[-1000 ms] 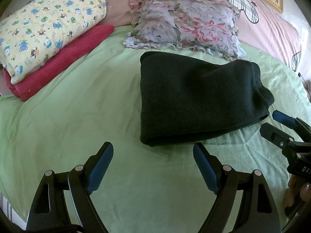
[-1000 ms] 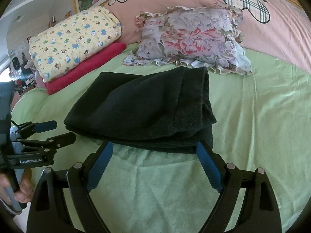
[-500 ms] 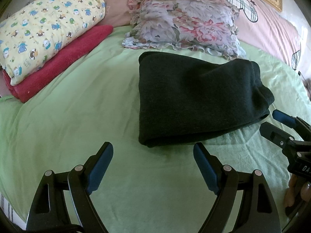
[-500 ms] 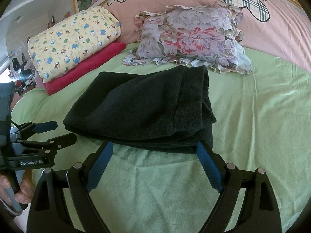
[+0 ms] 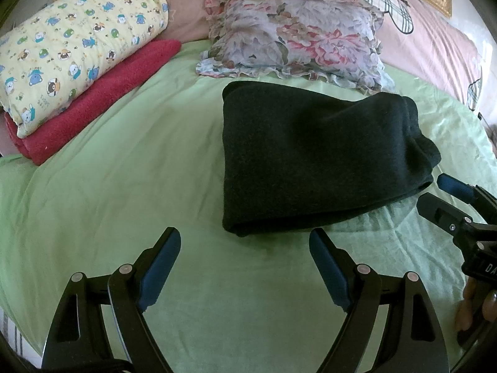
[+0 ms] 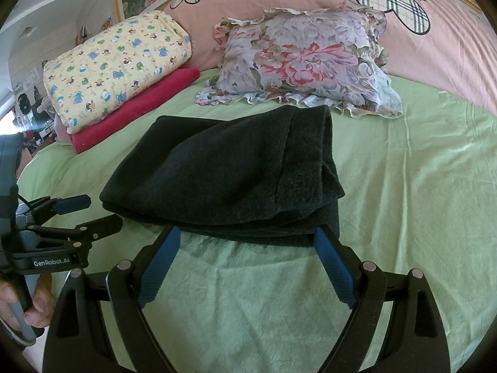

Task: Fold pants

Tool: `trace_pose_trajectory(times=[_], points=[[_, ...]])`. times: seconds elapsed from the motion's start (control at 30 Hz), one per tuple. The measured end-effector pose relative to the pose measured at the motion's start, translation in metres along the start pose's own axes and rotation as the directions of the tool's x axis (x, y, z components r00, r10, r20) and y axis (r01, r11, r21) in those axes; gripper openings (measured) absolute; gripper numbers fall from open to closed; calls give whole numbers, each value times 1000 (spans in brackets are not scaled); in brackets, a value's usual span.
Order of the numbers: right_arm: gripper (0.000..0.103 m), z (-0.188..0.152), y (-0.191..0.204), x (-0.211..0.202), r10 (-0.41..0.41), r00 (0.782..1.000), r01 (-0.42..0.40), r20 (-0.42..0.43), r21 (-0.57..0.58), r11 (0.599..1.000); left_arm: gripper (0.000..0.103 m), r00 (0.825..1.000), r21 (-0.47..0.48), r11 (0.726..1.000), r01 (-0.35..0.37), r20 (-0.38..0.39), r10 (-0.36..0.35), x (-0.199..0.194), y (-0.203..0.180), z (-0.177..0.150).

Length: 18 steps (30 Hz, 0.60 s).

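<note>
Floral pillow [image 5: 295,34], yellow quilt [image 5: 77,40] atop red blanket [image 5: 102,96].

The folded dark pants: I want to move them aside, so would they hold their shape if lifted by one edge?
Probably not: the dark pants look soft and thick, so layers would likely sag and unfold. Their fuzzy surface suggests little sliding on the green sheet.

Left gripper [image 5: 245,242] hangs angled downward, jaws spread wide, blue pads facing each other with nothing between them. Right gripper [image 6: 247,242] sits at a similar downward tilt, jaws just as wide and nothing clamped. From the right wrist view, the left hand [image 6: 21,304] wraps its gripper's handle at the left edge. In the left wrist view, fingertips [image 5: 478,304] of the right hand curl around the other handle, low right.
</note>
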State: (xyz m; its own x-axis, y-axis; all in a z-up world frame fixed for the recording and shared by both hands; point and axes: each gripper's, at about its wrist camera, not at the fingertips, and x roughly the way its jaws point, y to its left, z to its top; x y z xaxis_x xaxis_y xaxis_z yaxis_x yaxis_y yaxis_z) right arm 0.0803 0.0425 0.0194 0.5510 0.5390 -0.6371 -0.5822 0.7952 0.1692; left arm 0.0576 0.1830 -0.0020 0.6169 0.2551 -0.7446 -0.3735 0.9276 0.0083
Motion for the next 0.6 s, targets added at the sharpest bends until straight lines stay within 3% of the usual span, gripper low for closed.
trace_pose_trajectory(times=[0.6], points=[[88,3,-2,-1,6,1000,-7,19,10,1000,85,1000,3,1000,-19,19,19,-2,0,7]])
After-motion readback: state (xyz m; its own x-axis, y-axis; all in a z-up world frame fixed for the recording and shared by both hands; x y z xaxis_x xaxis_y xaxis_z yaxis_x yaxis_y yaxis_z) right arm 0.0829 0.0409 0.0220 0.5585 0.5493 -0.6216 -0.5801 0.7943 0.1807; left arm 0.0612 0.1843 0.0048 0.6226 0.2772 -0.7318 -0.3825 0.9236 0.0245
